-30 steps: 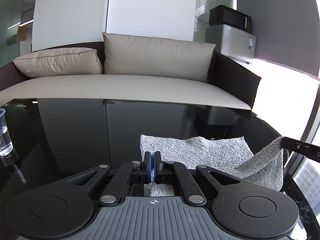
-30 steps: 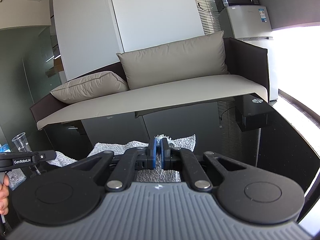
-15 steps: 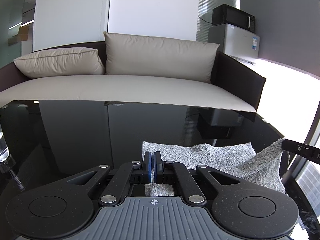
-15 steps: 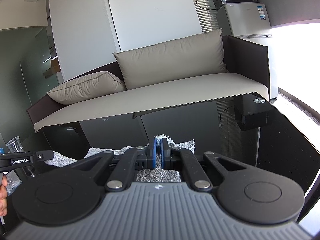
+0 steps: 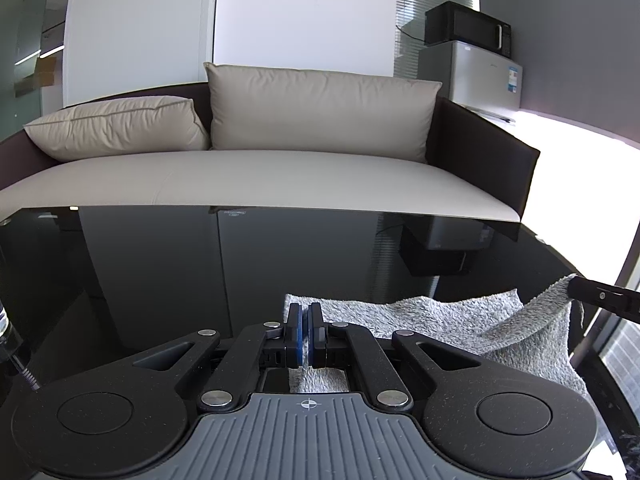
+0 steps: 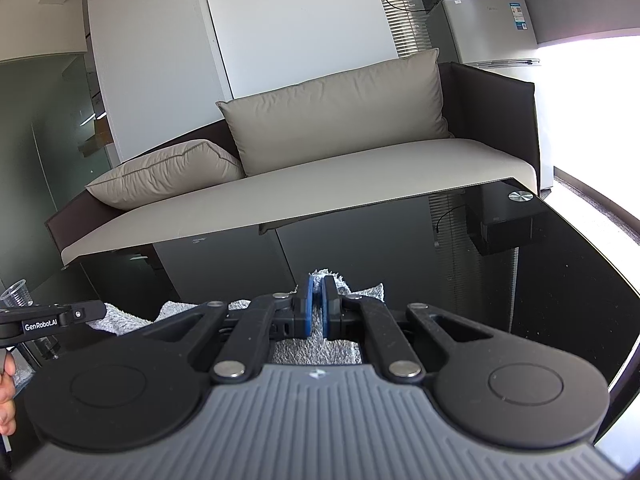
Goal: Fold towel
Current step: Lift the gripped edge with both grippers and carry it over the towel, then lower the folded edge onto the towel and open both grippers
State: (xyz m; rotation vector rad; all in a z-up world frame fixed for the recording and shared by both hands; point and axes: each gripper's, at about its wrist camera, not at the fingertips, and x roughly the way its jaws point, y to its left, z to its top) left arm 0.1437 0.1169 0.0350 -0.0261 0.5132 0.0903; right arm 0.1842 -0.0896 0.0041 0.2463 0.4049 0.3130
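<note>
A grey fluffy towel (image 5: pixel 440 316) lies on the glossy black table (image 5: pixel 160 280). My left gripper (image 5: pixel 304 320) is shut on the towel's near edge, and cloth shows between and below its blue pads. At the right of that view the right gripper's finger (image 5: pixel 600 298) holds a lifted corner, from which the cloth hangs. In the right wrist view my right gripper (image 6: pixel 316 296) is shut on the towel (image 6: pixel 312 346), which bunches just past the pads. The left gripper's finger (image 6: pixel 60 316) shows at the left over the towel's other end.
A beige sofa (image 5: pixel 280 184) with two cushions runs along the table's far edge. A small fridge (image 6: pixel 484 28) with a microwave on top stands at the back right. A clear plastic cup (image 6: pixel 16 292) is on the table at the left, and a hand (image 6: pixel 6 392) shows beside it.
Both grippers have moved forward toward the sofa with the towel's edge still held. Less of the towel shows ahead of them, and the cup has slid toward the left edge of each view.
</note>
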